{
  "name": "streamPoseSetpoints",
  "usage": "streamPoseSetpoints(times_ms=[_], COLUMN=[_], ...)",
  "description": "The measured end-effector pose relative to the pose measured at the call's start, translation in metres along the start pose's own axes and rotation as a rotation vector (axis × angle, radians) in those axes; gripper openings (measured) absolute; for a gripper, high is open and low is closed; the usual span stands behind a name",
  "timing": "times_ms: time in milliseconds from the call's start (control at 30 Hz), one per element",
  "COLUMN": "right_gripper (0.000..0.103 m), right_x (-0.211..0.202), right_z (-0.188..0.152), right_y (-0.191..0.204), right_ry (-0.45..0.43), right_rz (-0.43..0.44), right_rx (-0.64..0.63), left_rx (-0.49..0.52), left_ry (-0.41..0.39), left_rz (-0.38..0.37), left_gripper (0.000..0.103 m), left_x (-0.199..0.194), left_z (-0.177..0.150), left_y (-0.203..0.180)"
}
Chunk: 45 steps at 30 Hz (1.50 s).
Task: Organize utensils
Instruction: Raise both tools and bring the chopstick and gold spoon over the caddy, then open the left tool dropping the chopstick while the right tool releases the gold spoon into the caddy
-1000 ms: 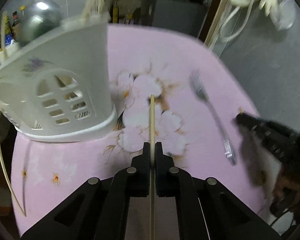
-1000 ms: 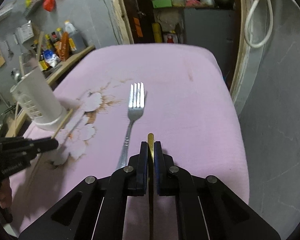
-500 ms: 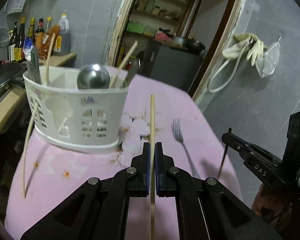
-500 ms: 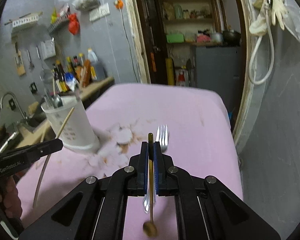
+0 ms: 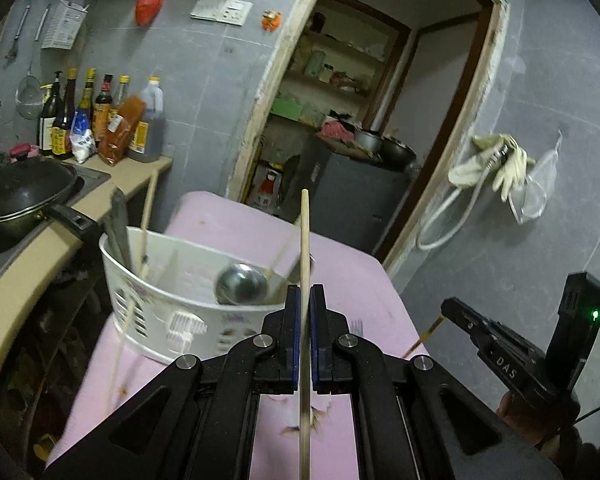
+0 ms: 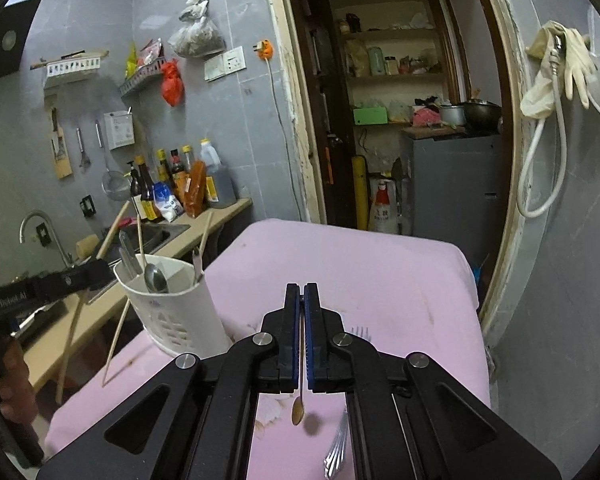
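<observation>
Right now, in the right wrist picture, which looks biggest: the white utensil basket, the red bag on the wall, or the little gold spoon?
1. white utensil basket
2. red bag
3. gold spoon

The bag hangs farther away, so its true size stays unsure.

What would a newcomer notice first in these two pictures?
The left gripper pinches a long wooden chopstick that points up, above the white utensil holder on the pink cloth. The right gripper clamps a small brass spoon hanging bowl-down, with a fork lying on the cloth beneath.
</observation>
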State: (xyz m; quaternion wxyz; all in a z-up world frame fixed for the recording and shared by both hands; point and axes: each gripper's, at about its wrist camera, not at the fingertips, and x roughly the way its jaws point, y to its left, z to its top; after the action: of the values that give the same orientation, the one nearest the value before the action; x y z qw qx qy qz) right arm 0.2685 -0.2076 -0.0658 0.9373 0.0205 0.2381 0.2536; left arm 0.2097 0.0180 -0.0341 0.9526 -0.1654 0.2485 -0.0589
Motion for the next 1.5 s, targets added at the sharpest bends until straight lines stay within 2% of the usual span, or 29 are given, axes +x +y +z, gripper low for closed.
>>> streamPoseSetpoints(times_ms=[233,467,567,867,1000,1233,1500], right_gripper=[0.000,0.000,0.000,0.000,0.000,0.000,0.000], right_x=[-0.003,-0.013,-0.017,-0.011,0.010,0.053,0.076], right_z=[0.011,0.051,0.075,0.124,0.123,0.100,0.075], right_y=[0.011,0.035,0.047,0.089,0.108,0.118,0.125], right_ry=[-0.017,-0.090,-0.131,-0.207,-0.188,-0.107,-0.043], right_rz=[0.003,0.012,0.024,0.084,0.090,0.058,0.033], right_rx=[0.009,-0.013,-0.030,-0.086,-0.112,-0.116,-0.122], left_rx=[-0.052,-0.106,-0.170,-0.252,-0.252,-0.209,-0.187], left_ry=[-0.062,-0.183,-0.233,-0.301,-0.303,-0.296,-0.349], left_rz=[0.006,-0.011,-0.038,-0.026,-0.013,0.010,0.019], left_gripper=[0.002,0.002,0.002,0.002,0.002,0.002,0.002], left_x=[-0.010,-0.011,-0.007,0.015,0.031,0.058,0.074], left_z=[0.027,0.070,0.091,0.127,0.127,0.109,0.085], left_y=[0.029,0.070,0.096,0.154,0.165,0.170,0.174])
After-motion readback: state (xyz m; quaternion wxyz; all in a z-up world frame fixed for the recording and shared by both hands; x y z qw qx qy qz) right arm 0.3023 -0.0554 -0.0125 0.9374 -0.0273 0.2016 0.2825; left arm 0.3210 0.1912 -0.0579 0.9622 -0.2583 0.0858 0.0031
